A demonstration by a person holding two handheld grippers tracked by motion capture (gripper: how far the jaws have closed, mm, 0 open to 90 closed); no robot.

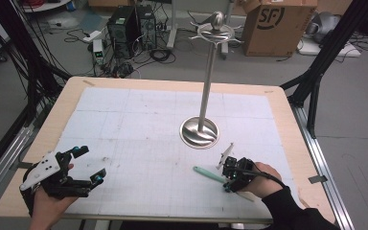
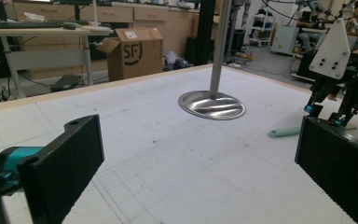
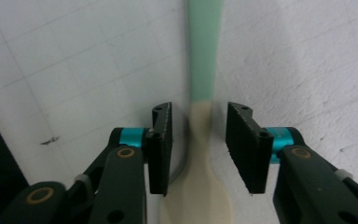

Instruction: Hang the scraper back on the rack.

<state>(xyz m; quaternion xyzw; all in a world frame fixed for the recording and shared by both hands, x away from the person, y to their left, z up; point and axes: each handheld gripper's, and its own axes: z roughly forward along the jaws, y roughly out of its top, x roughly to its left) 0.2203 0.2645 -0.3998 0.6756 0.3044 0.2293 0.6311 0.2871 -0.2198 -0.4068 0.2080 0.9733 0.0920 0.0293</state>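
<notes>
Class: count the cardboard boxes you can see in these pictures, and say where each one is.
1. The cardboard box stands on the floor beyond the table's far right corner, behind the metal stand. Others may be hidden.

Ahead of our left gripper (image 1: 87, 166) the white mat (image 1: 139, 124) lies bare, so the way forward is open between its wide-apart jaws. Farther ahead and to the right of that gripper, the metal stand (image 2: 212, 103) blocks the path with its round base and upright pole. Below our right gripper (image 3: 198, 140) the spatula (image 3: 204, 60) lies flat between the jaws, with a narrow gap free on each side of its handle. Between our two grippers the mat is bare, apart from the spatula's green handle end jutting toward the left gripper.
</notes>
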